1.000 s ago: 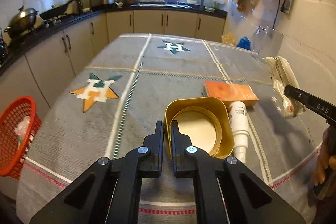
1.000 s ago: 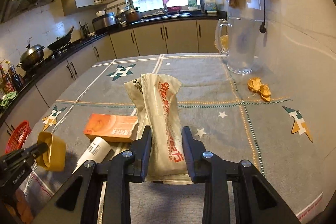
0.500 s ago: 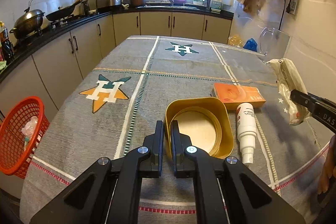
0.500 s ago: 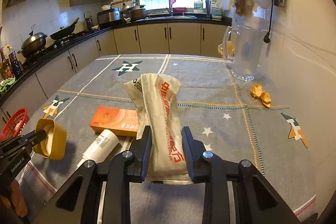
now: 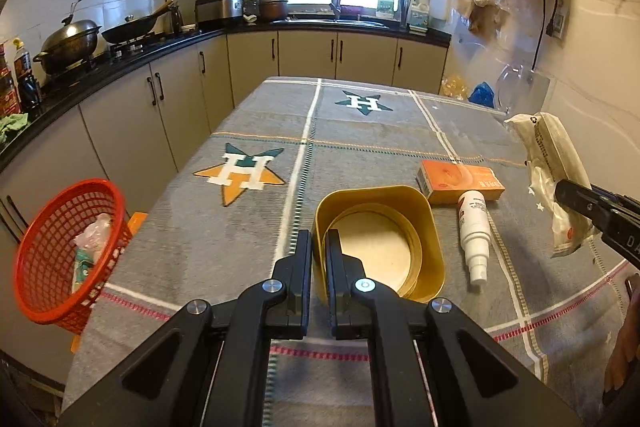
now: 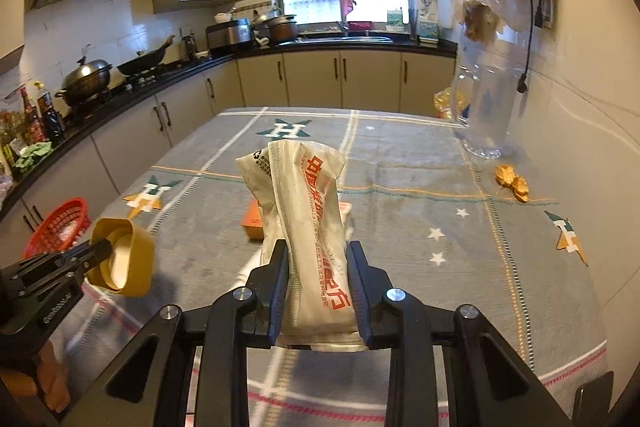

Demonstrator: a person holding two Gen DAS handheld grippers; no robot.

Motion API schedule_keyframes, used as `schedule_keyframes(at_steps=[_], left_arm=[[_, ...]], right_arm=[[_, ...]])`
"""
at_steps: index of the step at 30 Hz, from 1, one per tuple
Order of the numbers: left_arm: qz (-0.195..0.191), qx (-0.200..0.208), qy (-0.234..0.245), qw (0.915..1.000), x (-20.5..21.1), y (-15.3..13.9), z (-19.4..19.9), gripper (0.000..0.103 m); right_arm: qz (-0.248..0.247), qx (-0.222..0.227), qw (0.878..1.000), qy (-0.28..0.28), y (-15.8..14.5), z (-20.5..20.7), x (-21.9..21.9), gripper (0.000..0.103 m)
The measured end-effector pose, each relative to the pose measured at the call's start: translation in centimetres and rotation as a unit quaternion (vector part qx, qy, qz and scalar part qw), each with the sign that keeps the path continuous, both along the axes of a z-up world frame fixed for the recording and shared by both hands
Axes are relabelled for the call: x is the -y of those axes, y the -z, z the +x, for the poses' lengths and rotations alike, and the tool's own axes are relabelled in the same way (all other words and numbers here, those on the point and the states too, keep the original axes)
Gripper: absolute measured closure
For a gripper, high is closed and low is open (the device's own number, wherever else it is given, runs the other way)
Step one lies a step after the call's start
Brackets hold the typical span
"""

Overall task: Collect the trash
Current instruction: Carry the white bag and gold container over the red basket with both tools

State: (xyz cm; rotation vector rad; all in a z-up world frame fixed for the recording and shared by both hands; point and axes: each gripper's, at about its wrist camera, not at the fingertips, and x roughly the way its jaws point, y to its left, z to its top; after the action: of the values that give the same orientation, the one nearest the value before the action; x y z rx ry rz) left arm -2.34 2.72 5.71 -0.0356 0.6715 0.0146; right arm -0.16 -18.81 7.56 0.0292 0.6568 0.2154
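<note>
Left claw (image 5: 318,259) clamped on the rim of a yellow paper bowl (image 5: 380,247), held above the bench (image 5: 360,139). Right claw (image 6: 318,279) gripping a white printed wrapper bag (image 6: 308,211), also off the bench.

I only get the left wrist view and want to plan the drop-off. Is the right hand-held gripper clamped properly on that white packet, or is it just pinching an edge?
Observer: Properly. The right hand-held gripper presses the white packet from both sides at its lower half, and the packet stands upright between the fingers.
Operator: Any trash on the table that I can't see?
Observer: Yes, orange-brown scraps lie on the tablecloth beside the clear jug.
Operator: Is my yellow container off the table?
Observer: It looks so. The left hand-held gripper holds the yellow container by its rim, and its shadow falls on the cloth below.
</note>
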Motion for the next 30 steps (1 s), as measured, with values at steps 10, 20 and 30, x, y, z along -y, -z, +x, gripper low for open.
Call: schedule_keyframes(at_steps=[10,20,30], left_arm=[[-0.015,0.009,-0.040,0.9990,-5.1,-1.2,-2.3,0.097],[-0.023,0.020,-0.118,0.9926,-13.5,-2.0,-4.9,0.097],[-0.031,0.007,-0.202,0.9789,-22.7,-1.2,-5.9,0.097]], right_arm=[[0.029,-0.019,0.995,-0.090,-1.4,-1.3,-6.2,0.072],[0.025,-0.034,0.982,-0.185,-2.4,-1.4,-15.2,0.072],[0.019,-0.060,0.965,-0.254,-2.5,-0.7,-23.7,0.071]])
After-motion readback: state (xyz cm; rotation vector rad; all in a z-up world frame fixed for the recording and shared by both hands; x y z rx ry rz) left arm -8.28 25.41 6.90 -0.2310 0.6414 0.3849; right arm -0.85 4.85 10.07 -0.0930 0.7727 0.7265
